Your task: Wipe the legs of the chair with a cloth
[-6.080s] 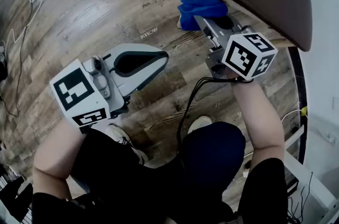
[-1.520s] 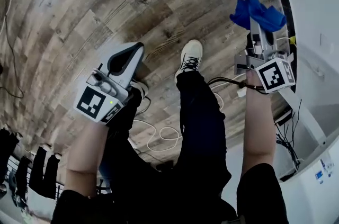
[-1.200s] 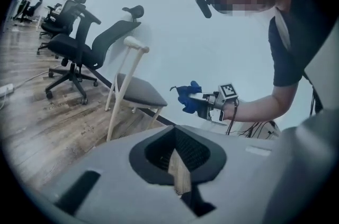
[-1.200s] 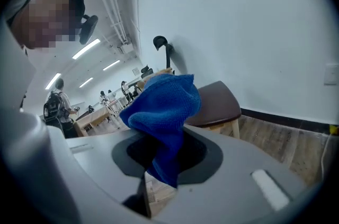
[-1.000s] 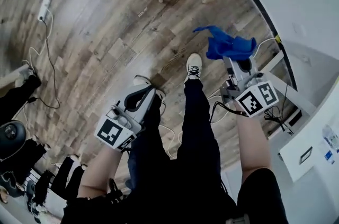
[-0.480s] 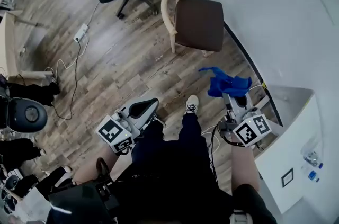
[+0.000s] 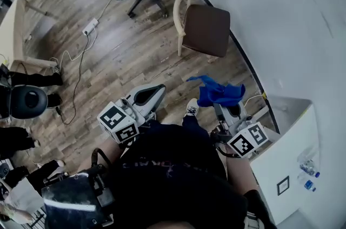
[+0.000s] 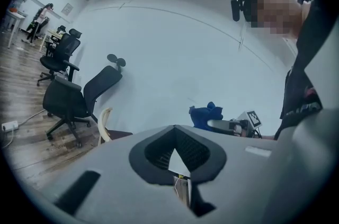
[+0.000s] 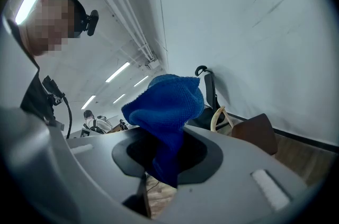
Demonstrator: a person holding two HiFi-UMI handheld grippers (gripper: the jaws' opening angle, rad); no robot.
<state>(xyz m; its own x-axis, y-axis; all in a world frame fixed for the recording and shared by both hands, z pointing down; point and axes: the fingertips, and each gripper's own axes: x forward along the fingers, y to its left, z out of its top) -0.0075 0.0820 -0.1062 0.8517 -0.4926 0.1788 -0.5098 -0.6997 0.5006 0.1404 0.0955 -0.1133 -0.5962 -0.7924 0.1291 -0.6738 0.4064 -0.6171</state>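
The right gripper (image 7: 223, 108) has carried the blue cloth (image 7: 216, 93) off the chair (image 7: 206, 31) leg, which now stands well apart.

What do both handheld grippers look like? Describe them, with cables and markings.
Left gripper and right gripper: light grey shells with black-lined jaw openings, each carrying a white cube with black square markers. Black cables trail from the right one. The person wears a dark top.
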